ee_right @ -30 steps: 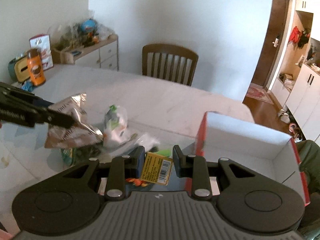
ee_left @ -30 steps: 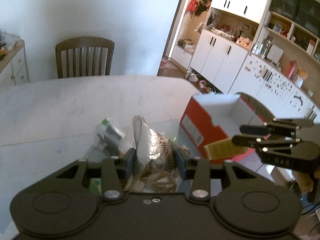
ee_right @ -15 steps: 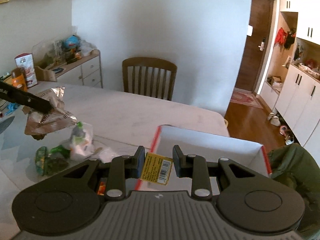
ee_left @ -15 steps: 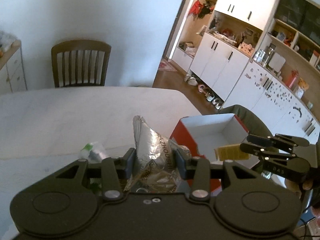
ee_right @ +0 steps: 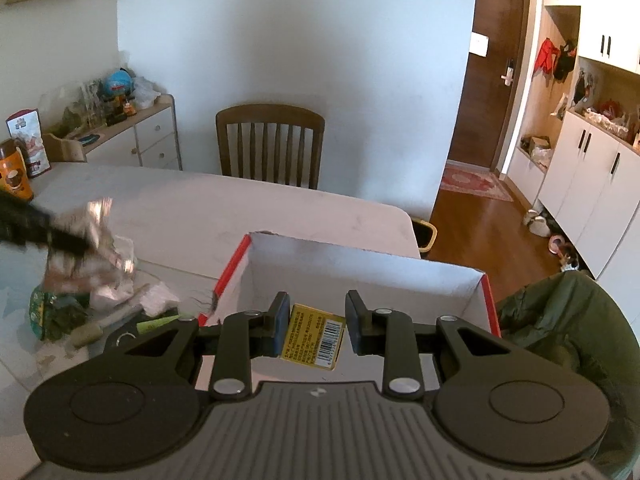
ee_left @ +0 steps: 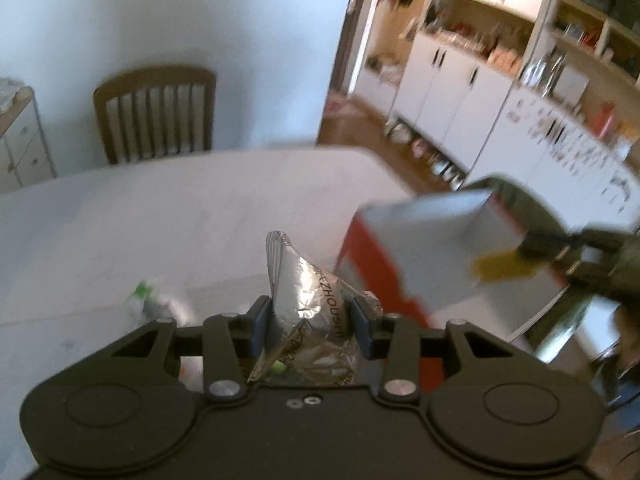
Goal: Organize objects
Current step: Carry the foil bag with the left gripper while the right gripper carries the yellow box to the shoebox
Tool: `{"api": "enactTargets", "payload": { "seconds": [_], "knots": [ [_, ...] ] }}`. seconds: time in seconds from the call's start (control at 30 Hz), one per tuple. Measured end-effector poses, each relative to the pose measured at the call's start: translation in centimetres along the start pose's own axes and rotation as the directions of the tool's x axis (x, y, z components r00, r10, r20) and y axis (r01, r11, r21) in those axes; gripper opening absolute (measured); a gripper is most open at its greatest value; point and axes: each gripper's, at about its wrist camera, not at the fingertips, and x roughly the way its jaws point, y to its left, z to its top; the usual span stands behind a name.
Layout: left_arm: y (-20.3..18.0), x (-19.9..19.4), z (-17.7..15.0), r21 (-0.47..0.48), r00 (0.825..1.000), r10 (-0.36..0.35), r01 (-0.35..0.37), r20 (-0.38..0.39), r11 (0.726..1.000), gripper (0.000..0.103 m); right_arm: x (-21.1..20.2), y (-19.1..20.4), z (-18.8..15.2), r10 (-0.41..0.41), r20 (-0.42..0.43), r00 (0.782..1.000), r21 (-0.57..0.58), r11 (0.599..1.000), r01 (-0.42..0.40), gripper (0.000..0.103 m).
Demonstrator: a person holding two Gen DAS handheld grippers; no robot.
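A red cardboard box (ee_right: pixel 360 272) with white inner walls stands open on the pale table (ee_right: pixel 200 208). My right gripper (ee_right: pixel 316 316) is shut on a yellow packet (ee_right: pixel 314 338) with a barcode, held over the box's near edge. My left gripper (ee_left: pixel 312 316) is shut on a crumpled silver foil bag (ee_left: pixel 304 292), held above the table just left of the box (ee_left: pixel 420 236). In the left wrist view the right gripper (ee_left: pixel 552 248) and its yellow packet (ee_left: pixel 500 268) are a blur over the box. The left gripper (ee_right: pixel 40 232) and its foil bag (ee_right: pixel 100 232) blur at the left of the right wrist view.
A heap of wrappers and green packets (ee_right: pixel 100 304) lies on the table left of the box. A wooden chair (ee_right: pixel 270 144) stands at the far side. A cluttered sideboard (ee_right: pixel 132 136) and an orange canister (ee_right: pixel 14 174) are at the left. A green jacket (ee_right: pixel 560 320) lies right of the box.
My right gripper has carried the yellow packet forward until it hangs over the box. My left gripper has swung right toward the box with the foil bag, blurring its view.
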Motion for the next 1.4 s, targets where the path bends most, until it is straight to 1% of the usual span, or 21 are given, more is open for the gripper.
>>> {"api": "enactTargets", "payload": {
  "seconds": [0.1, 0.2, 0.3, 0.47, 0.53, 0.6, 0.67, 0.7, 0.73, 0.77, 0.8, 0.83, 0.9, 0.97, 1.03, 1.1, 1.17, 1.27, 1.33, 1.37, 1.4],
  "knots": [
    [1.5, 2.4, -2.5, -0.04, 0.997, 0.021, -0.024, -0.071, 0.999, 0.041, 0.5, -0.4, -0.1, 0.0, -0.007, 1.0, -0.004, 1.0, 0.0, 0.028],
    [3.0, 4.2, -4.8, -0.077, 0.99, 0.042, -0.053, -0.133, 0.996, 0.041, 0.7, -0.8, -0.3, 0.002, -0.014, 1.0, -0.006, 1.0, -0.003, 0.028],
    [3.2, 4.7, -6.2, -0.063, 0.988, 0.051, -0.06, -0.147, 0.996, 0.041, 1.0, -1.1, -0.5, 0.003, -0.022, 1.0, -0.006, 1.0, -0.004, 0.028],
    [2.2, 5.2, -7.8, -0.005, 0.986, 0.03, -0.031, -0.163, 0.999, 0.041, 1.1, -1.4, -0.7, 0.01, -0.028, 1.0, -0.003, 1.0, -0.01, 0.028],
    [2.0, 5.3, -8.4, -0.005, 0.983, 0.019, -0.021, -0.184, 1.0, 0.042, 1.1, -1.3, -0.7, 0.013, -0.028, 1.0, -0.004, 1.0, -0.013, 0.028],
    [1.3, 4.9, -9.0, -0.006, 0.982, 0.001, -0.002, -0.188, 1.0, 0.043, 1.1, -1.3, -0.7, 0.016, -0.026, 1.0, -0.005, 1.0, -0.016, 0.028],
    [1.0, 4.8, -9.3, -0.003, 0.982, 0.0, 0.0, -0.189, 1.0, 0.046, 1.1, -1.3, -0.7, 0.018, -0.026, 0.999, -0.004, 1.0, -0.019, 0.028],
    [0.9, 4.7, -9.5, 0.001, 0.983, 0.003, -0.003, -0.186, 1.0, 0.051, 1.0, -1.3, -0.7, 0.019, -0.026, 0.999, -0.004, 1.0, -0.02, 0.028],
    [0.9, 4.5, -9.5, 0.003, 0.983, 0.01, -0.01, -0.181, 1.0, 0.061, 1.0, -1.3, -0.7, 0.02, -0.026, 0.999, -0.005, 1.0, -0.02, 0.028],
    [0.8, 4.3, -9.6, 0.006, 0.985, 0.015, -0.014, -0.169, 1.0, 0.067, 0.9, -1.2, -0.7, 0.021, -0.025, 0.999, -0.006, 1.0, -0.021, 0.029],
    [0.8, 3.8, -9.7, 0.007, 0.989, 0.013, -0.013, -0.149, 1.0, 0.079, 0.9, -1.2, -0.7, 0.022, -0.025, 0.999, -0.007, 1.0, -0.023, 0.028],
    [0.6, 3.4, -9.7, 0.011, 0.991, 0.009, -0.007, -0.132, 1.0, 0.083, 0.9, -1.2, -0.7, 0.024, -0.025, 0.999, -0.007, 1.0, -0.024, 0.028],
    [0.0, 2.6, -9.9, 0.043, 0.995, -0.002, 0.006, -0.102, 0.999, 0.086, 0.8, -1.1, -0.7, 0.023, -0.025, 0.999, -0.007, 1.0, -0.023, 0.028],
    [-0.6, 2.6, -10.0, 0.073, 0.994, -0.009, 0.017, -0.107, 0.997, 0.086, 0.8, -1.1, -0.6, 0.025, -0.027, 0.999, -0.006, 1.0, -0.025, 0.028],
    [-0.9, 3.2, -10.3, 0.075, 0.99, -0.023, 0.033, -0.136, 0.997, 0.083, 0.7, -1.1, -0.7, 0.025, -0.029, 0.999, -0.006, 1.0, -0.025, 0.028],
    [-1.4, 3.8, -10.6, 0.081, 0.986, -0.034, 0.048, -0.165, 0.996, 0.082, 0.7, -1.0, -0.7, 0.025, -0.03, 0.999, -0.004, 1.0, -0.025, 0.028],
    [-1.7, 4.5, -10.8, 0.104, 0.983, -0.008, 0.027, -0.185, 0.994, 0.082, 0.6, -1.1, -0.7, 0.027, -0.033, 0.999, -0.004, 1.0, -0.027, 0.028],
    [-1.9, 5.3, -11.0, 0.125, 0.979, 0.026, -0.001, -0.201, 0.992, 0.079, 0.7, -1.2, -0.8, 0.026, -0.037, 0.999, -0.003, 1.0, -0.026, 0.028],
    [-2.0, 5.7, -10.8, 0.161, 0.977, 0.071, -0.039, -0.202, 0.986, 0.066, 0.7, -1.2, -0.9, 0.025, -0.038, 0.999, -0.004, 1.0, -0.026, 0.028],
    [-2.1, 5.8, -10.8, 0.178, 0.975, 0.091, -0.055, -0.201, 0.983, 0.064, 0.7, -1.3, -0.9, 0.026, -0.039, 0.999, -0.003, 1.0, -0.026, 0.028],
    [-2.2, 5.9, -10.7, 0.181, 0.975, 0.093, -0.057, -0.201, 0.982, 0.06, 0.7, -1.3, -0.9, 0.025, -0.038, 0.999, -0.002, 1.0, -0.025, 0.028]
  ]
}}
